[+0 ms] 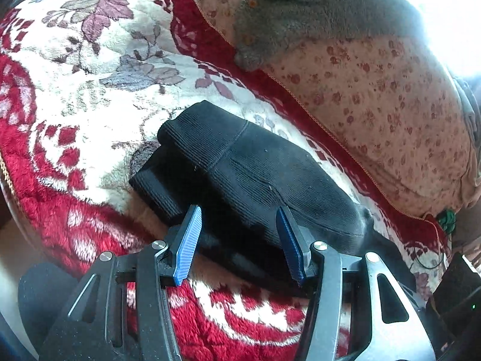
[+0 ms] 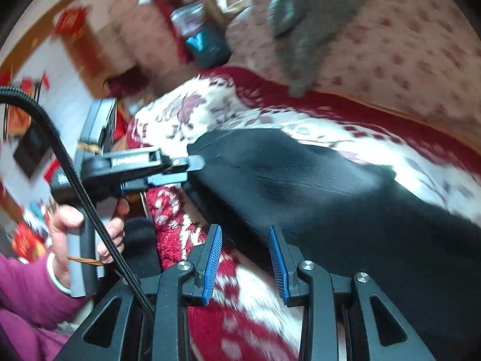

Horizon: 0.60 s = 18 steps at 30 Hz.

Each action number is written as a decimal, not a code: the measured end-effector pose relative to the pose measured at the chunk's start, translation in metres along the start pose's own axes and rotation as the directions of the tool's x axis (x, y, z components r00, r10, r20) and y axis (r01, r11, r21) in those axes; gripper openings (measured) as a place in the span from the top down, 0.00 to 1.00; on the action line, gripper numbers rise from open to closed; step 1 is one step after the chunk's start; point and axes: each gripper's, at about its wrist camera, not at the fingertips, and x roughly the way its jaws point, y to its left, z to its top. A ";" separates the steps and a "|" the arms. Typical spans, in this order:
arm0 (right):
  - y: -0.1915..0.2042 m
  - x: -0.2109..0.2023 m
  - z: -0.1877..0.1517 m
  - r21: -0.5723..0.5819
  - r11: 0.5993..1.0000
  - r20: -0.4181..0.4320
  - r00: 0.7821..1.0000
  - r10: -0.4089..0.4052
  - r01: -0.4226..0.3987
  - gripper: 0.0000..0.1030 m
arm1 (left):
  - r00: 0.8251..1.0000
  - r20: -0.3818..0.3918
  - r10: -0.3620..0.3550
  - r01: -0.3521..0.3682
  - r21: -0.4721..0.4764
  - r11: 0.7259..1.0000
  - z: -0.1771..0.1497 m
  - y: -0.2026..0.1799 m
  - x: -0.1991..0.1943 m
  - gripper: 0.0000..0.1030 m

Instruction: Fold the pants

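Grey towel (image 1: pixel 315 15) beyond pants (image 1: pixel 246 177) — apart.

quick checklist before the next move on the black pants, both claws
1. Left claw free of cloth: ok, jaws stand apart with nothing between the pads.
2. Right claw free of cloth: ok, jaws apart, empty.
3. Black pants folded into a compact bundle on the red and white blanket: ok, layers stacked.
4. Edges aligned: not ok, a lower layer sticks out at the bundle's left end.
5. Grey towel clear of the pants: ok, it lies apart on the spotted quilt.
6. Far right end of the pants tidy: cannot tell, blurred and shadowed.
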 end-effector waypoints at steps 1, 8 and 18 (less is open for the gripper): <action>0.003 0.010 0.004 -0.024 1.000 -0.008 1.000 -0.017 0.017 0.70 | 1.000 -0.004 0.004 -0.004 0.002 1.000 0.001 0.001 0.003 0.50; 0.018 0.053 0.012 -0.206 0.964 -0.056 0.982 -0.181 0.166 0.70 | 1.000 -0.005 0.017 -0.017 0.002 1.000 0.013 0.009 0.015 0.48; -0.001 0.040 0.023 -0.067 0.997 0.000 0.999 -0.048 0.048 0.94 | 0.998 0.062 0.003 -0.002 -0.022 1.000 0.023 0.021 0.011 0.86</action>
